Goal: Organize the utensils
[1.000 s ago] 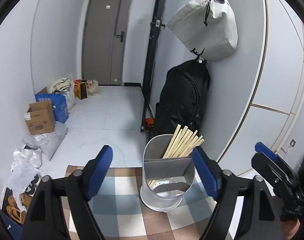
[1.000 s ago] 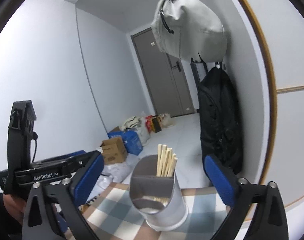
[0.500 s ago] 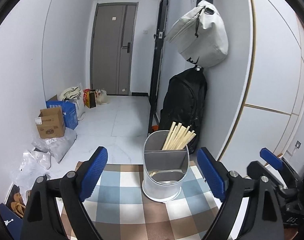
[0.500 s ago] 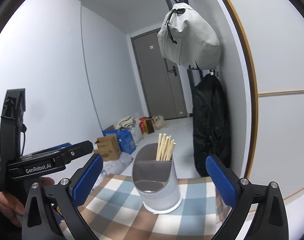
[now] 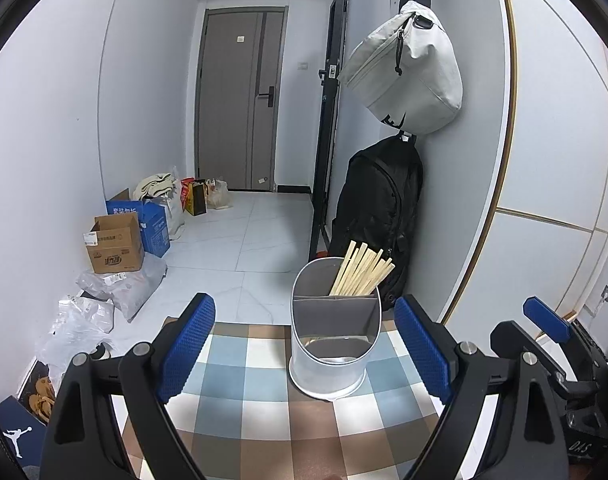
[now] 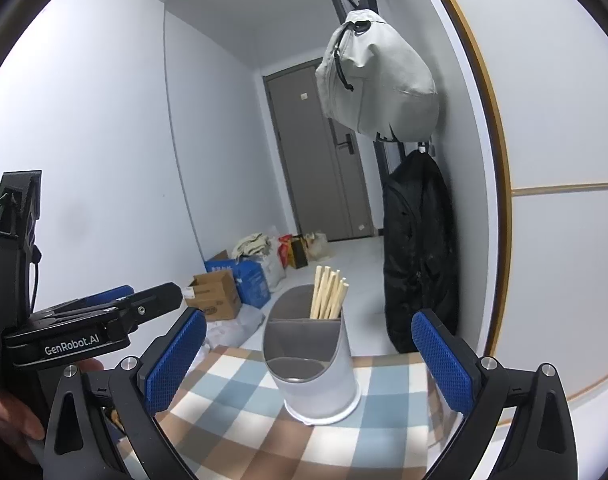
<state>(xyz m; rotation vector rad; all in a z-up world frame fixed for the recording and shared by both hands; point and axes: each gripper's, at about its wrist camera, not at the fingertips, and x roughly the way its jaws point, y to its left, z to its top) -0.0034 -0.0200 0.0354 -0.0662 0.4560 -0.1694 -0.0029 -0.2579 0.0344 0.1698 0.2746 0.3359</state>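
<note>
Both wrist views are looking forward between their fingers, close above the checked surface (image 5: 263,420). They are sharing the utensil holder (image 5: 335,344) and the hallway door (image 6: 320,152) beyond, the right view facing them from farther right.

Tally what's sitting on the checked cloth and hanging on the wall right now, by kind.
Utensil holder: 1
Bundle of chopsticks, in its back compartment: 1
Grey bag, hanging: 1
Black backpack, hanging below it: 1
Total: 4
</note>
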